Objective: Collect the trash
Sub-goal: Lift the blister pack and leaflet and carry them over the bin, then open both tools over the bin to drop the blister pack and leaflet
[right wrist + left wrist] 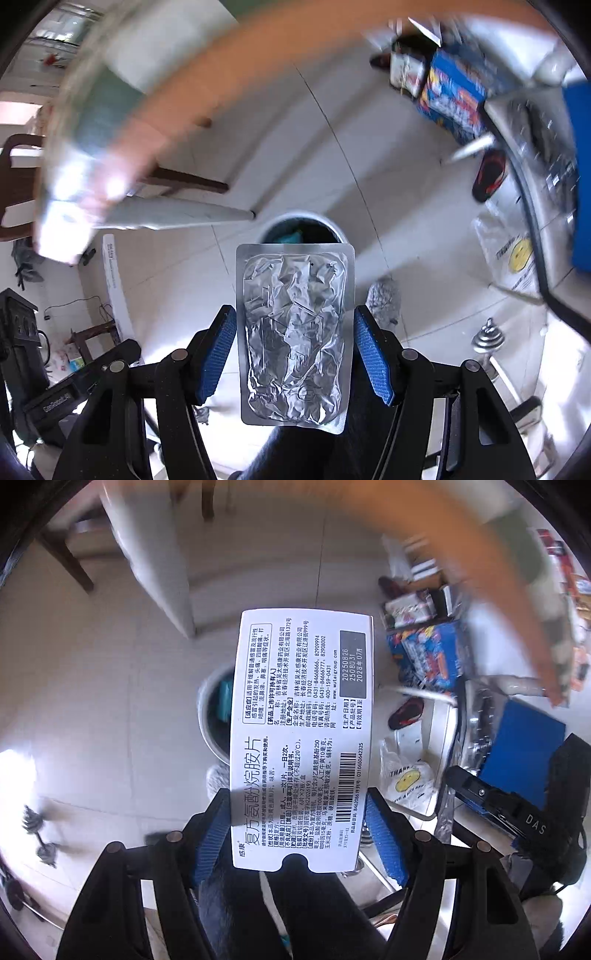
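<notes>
My left gripper (299, 812) is shut on a white medicine box (301, 716) printed with black text and a barcode; the blue pads (214, 830) press on its two long sides. My right gripper (295, 325) is shut on a crumpled silver foil blister pack (295, 332), held by its edges. Both point steeply down at the tiled floor. Below them stands a round white trash bin (207, 716) (328, 221) with a dark inside and something teal in it. In the left wrist view the box hides most of the bin; in the right wrist view the pack covers its near rim.
A blurred orange table edge (461, 565) sweeps across the top. Chair legs (184, 181) stand at the left. A blue printed box (432, 657), a dark slipper (406, 712), a smiley plastic bag (406, 775) and a metal rack are to the right. A dumbbell (487, 339) lies on the floor.
</notes>
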`<state>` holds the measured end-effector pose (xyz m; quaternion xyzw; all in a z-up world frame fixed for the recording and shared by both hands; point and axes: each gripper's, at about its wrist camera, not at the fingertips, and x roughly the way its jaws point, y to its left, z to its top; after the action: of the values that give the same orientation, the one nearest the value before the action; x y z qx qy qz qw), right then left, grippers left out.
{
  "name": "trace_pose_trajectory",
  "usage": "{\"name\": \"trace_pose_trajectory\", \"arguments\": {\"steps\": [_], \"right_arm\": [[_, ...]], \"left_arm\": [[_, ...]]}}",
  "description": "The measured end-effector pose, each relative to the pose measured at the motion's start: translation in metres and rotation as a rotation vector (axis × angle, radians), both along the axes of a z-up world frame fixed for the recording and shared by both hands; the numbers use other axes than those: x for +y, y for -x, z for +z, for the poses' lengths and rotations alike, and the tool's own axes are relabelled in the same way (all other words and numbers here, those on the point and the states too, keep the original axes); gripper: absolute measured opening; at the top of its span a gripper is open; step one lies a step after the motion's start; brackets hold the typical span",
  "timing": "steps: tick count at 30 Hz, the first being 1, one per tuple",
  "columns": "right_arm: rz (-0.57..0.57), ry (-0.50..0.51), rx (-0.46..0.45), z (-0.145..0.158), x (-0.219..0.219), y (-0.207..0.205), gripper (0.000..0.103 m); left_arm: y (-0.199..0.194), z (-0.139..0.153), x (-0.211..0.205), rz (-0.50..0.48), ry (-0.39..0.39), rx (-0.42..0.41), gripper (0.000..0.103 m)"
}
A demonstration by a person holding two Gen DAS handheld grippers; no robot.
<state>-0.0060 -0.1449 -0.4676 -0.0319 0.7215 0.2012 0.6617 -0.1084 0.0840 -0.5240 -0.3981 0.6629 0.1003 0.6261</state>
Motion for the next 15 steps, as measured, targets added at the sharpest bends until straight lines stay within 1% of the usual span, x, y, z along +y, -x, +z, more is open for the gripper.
{"name": "trace_pose_trajectory", "arguments": {"steps": [1,3,5,8,10,11,13,14,15], "right_arm": [[-0.010,0.002,0.020,-0.027,-0.003,-0.001,0.066],[-0.022,0.001,0.038,-0.065,-0.007,-0.004,0.066],[-0.040,0.002,0.062,-0.116,-0.011,-0.010,0.066],[-0.095,-0.027,0.138,-0.183,-0.017,-0.022,0.067],[-0.113,-0.048,0.197,-0.227,-0.017,-0.027,0.067],[-0.129,-0.062,0.215,-0.244,-0.017,-0.030,0.067],[-0.140,-0.086,0.245,-0.271,-0.014,-0.032,0.068],[-0.138,-0.089,0.254,-0.284,-0.013,-0.032,0.076],[-0.137,-0.095,0.262,-0.296,-0.013,-0.031,0.089]], "left_arm": [[-0.005,-0.026,-0.002,0.001,0.014,0.008,0.069],[-0.016,-0.069,-0.004,-0.018,0.009,0.037,0.069],[-0.027,-0.106,-0.008,-0.037,0.011,0.053,0.070],[-0.042,-0.160,-0.016,-0.079,0.004,0.084,0.070],[-0.048,-0.182,-0.018,-0.097,-0.019,0.113,0.070],[-0.051,-0.189,-0.017,-0.102,-0.026,0.119,0.073],[-0.052,-0.203,-0.017,-0.092,-0.053,0.123,0.083],[-0.051,-0.207,-0.015,-0.082,-0.075,0.134,0.091],[-0.049,-0.206,-0.013,-0.074,-0.093,0.136,0.096]]}}
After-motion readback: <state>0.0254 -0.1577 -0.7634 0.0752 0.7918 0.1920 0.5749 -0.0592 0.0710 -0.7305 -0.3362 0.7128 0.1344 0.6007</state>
